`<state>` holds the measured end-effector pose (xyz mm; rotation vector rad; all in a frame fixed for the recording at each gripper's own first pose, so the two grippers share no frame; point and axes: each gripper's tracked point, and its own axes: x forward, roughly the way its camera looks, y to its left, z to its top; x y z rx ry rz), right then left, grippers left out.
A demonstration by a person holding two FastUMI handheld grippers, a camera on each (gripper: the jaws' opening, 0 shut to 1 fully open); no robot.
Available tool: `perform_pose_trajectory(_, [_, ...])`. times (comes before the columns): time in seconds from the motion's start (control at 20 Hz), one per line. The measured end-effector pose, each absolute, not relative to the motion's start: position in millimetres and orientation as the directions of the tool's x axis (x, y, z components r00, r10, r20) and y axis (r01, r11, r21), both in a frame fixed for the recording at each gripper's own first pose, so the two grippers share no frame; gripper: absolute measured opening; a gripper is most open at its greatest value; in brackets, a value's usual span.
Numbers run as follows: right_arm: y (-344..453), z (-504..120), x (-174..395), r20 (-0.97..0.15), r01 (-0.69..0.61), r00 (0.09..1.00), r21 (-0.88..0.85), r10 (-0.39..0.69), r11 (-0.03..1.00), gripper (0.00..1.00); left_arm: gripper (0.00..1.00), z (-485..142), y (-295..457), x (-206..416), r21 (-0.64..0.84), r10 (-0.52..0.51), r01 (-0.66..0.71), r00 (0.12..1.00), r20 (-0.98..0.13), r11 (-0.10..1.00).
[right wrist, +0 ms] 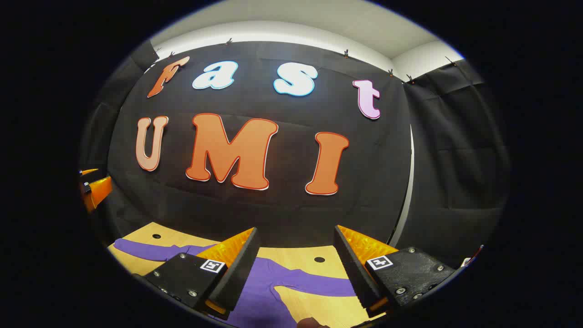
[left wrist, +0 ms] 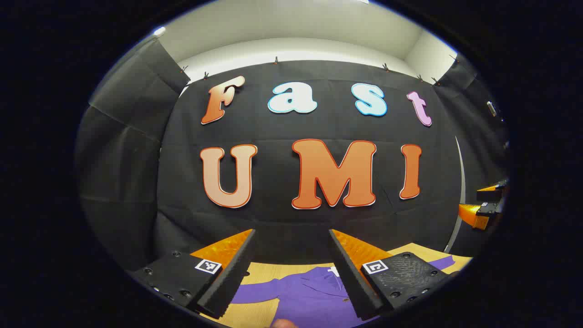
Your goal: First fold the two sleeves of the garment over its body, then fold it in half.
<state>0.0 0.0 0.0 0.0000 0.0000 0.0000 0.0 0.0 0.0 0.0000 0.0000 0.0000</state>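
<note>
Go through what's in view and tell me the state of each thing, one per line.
Purple garment: lying flat on the wooden table, unfolded.
Sleeves: both spread outward on the table, not yet folded over the body.
Left gripper: open, held above the garment, touching nothing.
Right gripper: open, held above the garment, touching nothing.

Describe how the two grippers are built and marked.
Each has two long wedge fingers with ribbed inner faces, on dark blocks with screws. Each block carries a small square black-and-white tag. Left gripper; right gripper.
</note>
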Motion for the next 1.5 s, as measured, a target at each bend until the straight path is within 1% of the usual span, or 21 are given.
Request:
perform_pose_trajectory(0.05, [-4.2,-1.3,1.3,0.003,0.023,1.0,-0.01,-0.022,1.0,1.0,0.96,0.0,1.2,3.9,0.0,-0.006,0.006,1.0,0.01,1.0])
perform_pose_trajectory(0.1, [-6.6,-0.8,1.7,0.0,0.034,0.999,-0.017,-0.034,0.999,0.97,0.96,-2.1,2.2,8.3,-0.002,-0.011,0.011,1.0,0.01,1.0])
perform_pose_trajectory(0.25, [-7.0,2.1,2.7,0.005,0.039,0.999,-0.033,-0.039,0.999,0.97,0.96,-8.1,0.5,18.1,0.004,-0.018,0.018,1.0,0.006,1.0])
perform_pose_trajectory(0.45, [0.0,-2.9,13.4,-0.001,0.007,1.0,-0.04,-0.007,0.999,0.97,0.96,-17.5,-6.9,23.8,0.014,-0.005,0.006,1.0,-0.017,1.0])
perform_pose_trajectory(0.65, [-11.3,-9.1,27.6,-0.013,0.009,1.0,-0.026,-0.009,1.0,0.97,0.96,-14.8,-16.3,29.7,0.034,-0.007,0.008,1.0,-0.007,0.999])
perform_pose_trajectory(0.9, [-36.0,-16.5,43.9,-0.019,0.028,0.999,-0.034,-0.029,0.999,0.97,0.96,-23.7,-29.4,40.6,0.031,0.013,-0.012,0.999,-0.032,0.999])
perform_pose_trajectory(1.05, [-53.7,-43.4,56.4,-0.092,0.038,0.995,-0.012,-0.039,0.999,0.97,0.96,-25.7,-41.3,42.9,0.038,0.016,-0.015,0.999,-0.038,0.999])
perform_pose_trajectory(1.15, [-75.1,-67.8,64.0,-0.147,0.066,0.987,-0.005,-0.066,0.998,0.97,0.96,-26.8,-47.7,42.9,0.049,0.025,-0.023,0.999,-0.04,0.999])
perform_pose_trajectory(1.35, [-117.6,-107.5,81.2,-0.232,0.111,0.966,-0.032,-0.115,0.993,0.97,0.95,-30.6,-56.2,44.0,0.064,0.048,-0.045,0.997,-0.056,0.997])
perform_pose_trajectory(1.45, [-138.4,-129.6,89.1,-0.288,0.125,0.948,-0.05,-0.134,0.991,0.97,0.97,-34.0,-59.3,46.0,0.074,0.057,-0.052,0.996,-0.066,0.996])
perform_pose_trajectory(1.5, [-147.0,-140.8,93.1,-0.319,0.128,0.938,-0.051,-0.138,0.99,0.98,0.96,-34.2,-60.5,45.3,0.083,0.064,-0.058,0.995,-0.071,0.995])
